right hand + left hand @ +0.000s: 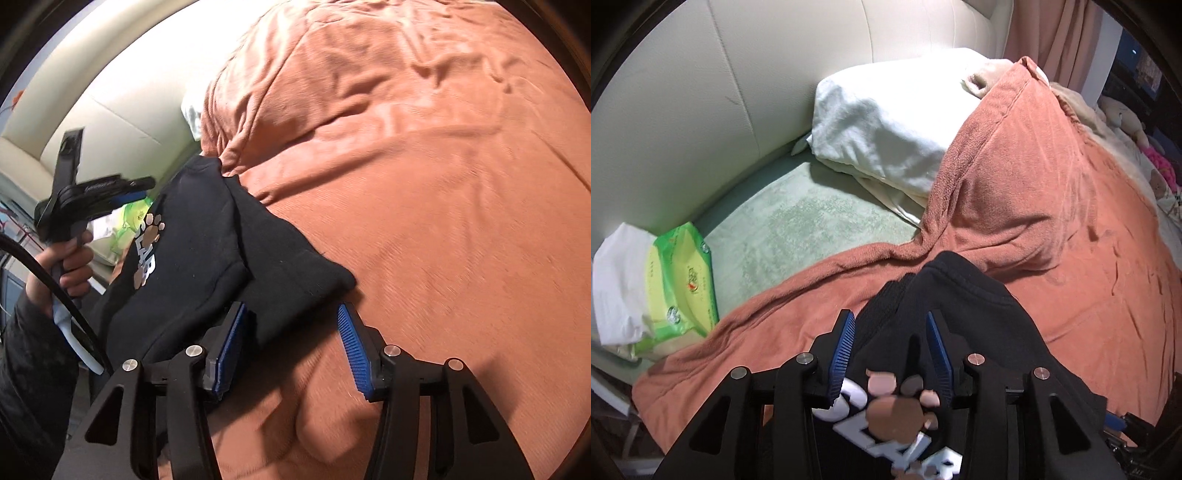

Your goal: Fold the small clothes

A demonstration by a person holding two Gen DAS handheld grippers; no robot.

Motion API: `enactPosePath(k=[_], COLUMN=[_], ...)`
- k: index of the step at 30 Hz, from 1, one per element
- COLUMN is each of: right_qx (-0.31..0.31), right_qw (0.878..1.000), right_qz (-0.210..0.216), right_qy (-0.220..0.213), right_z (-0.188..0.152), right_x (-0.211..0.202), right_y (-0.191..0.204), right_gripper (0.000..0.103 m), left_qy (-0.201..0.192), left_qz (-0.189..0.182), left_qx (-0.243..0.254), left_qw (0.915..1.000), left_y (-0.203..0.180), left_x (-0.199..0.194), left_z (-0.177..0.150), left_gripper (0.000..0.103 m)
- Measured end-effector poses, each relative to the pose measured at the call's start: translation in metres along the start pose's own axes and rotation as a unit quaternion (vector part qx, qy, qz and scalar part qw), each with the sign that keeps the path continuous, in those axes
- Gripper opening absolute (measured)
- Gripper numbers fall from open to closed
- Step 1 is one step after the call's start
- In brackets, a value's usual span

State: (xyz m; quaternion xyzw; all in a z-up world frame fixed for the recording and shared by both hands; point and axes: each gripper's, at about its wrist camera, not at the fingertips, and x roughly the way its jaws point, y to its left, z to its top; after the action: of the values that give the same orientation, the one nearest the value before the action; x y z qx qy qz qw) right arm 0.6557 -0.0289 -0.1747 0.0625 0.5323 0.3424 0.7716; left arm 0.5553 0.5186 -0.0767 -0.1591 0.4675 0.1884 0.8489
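A small black garment [960, 302] with white letters and a brown paw print lies partly folded on the orange blanket [1052, 221]. My left gripper [892, 347] hangs just over it, its blue pads apart, with the cloth lying loose between them and not pinched. In the right wrist view the same garment [207, 258] stretches from the left toward the middle. My right gripper [291, 347] stands open at its near corner; the left pad [232, 347] rests against the black cloth, the other over bare blanket [406, 184]. The left gripper [136, 190] shows side-on, held by a hand [70, 258].
A white pillow [886, 122] leans on the cream headboard [738, 74] behind the blanket. A green wipes pack [679, 288] and white tissues [617, 288] lie on the pale green sheet [798, 229] at the left. Stuffed toys [1126, 118] and a pink curtain [1063, 33] are far right.
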Motion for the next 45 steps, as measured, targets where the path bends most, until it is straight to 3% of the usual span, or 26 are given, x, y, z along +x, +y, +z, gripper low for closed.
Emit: enactPosePath(k=[8, 13, 17, 22, 38, 45], right_qx=[0.002, -0.006, -0.021, -0.041, -0.074, -0.085], right_qw=[1.0, 1.0, 0.999, 0.995, 0.987, 0.983], right_qz=[-0.001, -0.003, -0.022, -0.061, -0.086, -0.096], right_qy=[-0.012, -0.016, -0.034, -0.061, -0.11, -0.128], right_z=[-0.019, -0.031, -0.04, -0.054, -0.137, -0.179], right_x=[-0.055, -0.098, -0.14, -0.196, -0.348, -0.395], right_y=[0.011, 0.024, 0.036, 0.056, 0.077, 0.08], right_gripper=[0.049, 0.051, 0.076, 0.103, 0.103, 0.103], left_qy=[-0.019, -0.046, -0.057, -0.074, -0.143, -0.147], left_qz=[-0.006, -0.008, -0.024, -0.037, -0.054, -0.073], left_qx=[0.0, 0.006, 0.009, 0.002, 0.013, 0.026], left_qw=[0.9998, 0.9989, 0.9981, 0.9965, 0.9882, 0.9861], left_y=[-0.006, -0.019, -0.032, -0.05, -0.115, -0.144], left_x=[-0.056, -0.099, -0.129, -0.167, -0.28, -0.3], left_z=[-0.03, -0.051, -0.068, -0.098, -0.191, -0.231], left_gripper=[0.045, 0.076, 0.082, 0.103, 0.103, 0.103])
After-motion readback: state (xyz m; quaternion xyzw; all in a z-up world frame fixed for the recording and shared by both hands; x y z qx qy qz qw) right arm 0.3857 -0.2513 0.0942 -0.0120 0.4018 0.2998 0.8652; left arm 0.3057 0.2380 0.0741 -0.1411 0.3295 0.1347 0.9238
